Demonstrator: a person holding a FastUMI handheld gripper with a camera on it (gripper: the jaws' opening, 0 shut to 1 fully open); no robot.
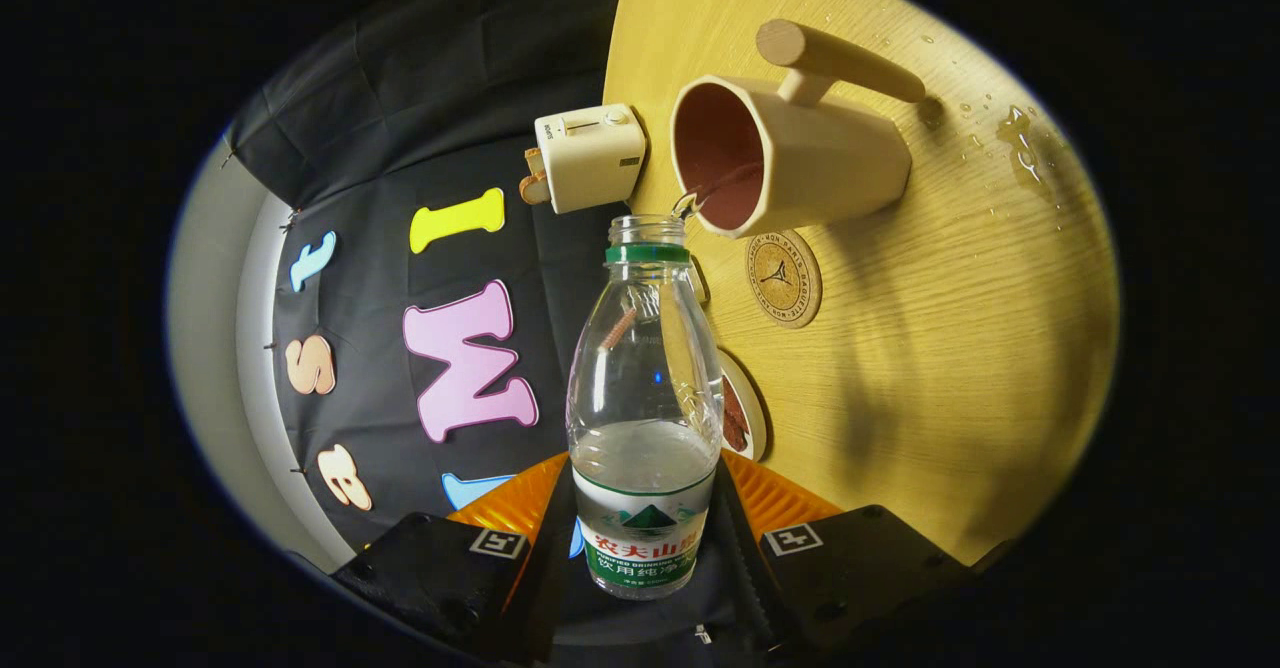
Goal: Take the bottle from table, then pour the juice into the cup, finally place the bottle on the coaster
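Observation:
A clear plastic bottle [645, 388] with a green neck ring and no cap is held between my fingers [515, 503], and my gripper [645, 508] is shut on its labelled lower part. The bottle is tipped, with its mouth at the rim of a beige cup [800, 158] that has a dark red inside and a long handle. A thin stream of clear liquid [688, 206] runs from the mouth into the cup. The cup stands on the wooden table [950, 368]. A round cork coaster [784, 277] lies on the table beside the cup, just beyond the bottle's neck.
A small white toaster-like box [590, 156] stands at the table's edge close to the cup. A second round mat [745, 418] lies partly hidden behind the bottle. Drops and a small puddle [1020, 138] are on the table past the cup's handle.

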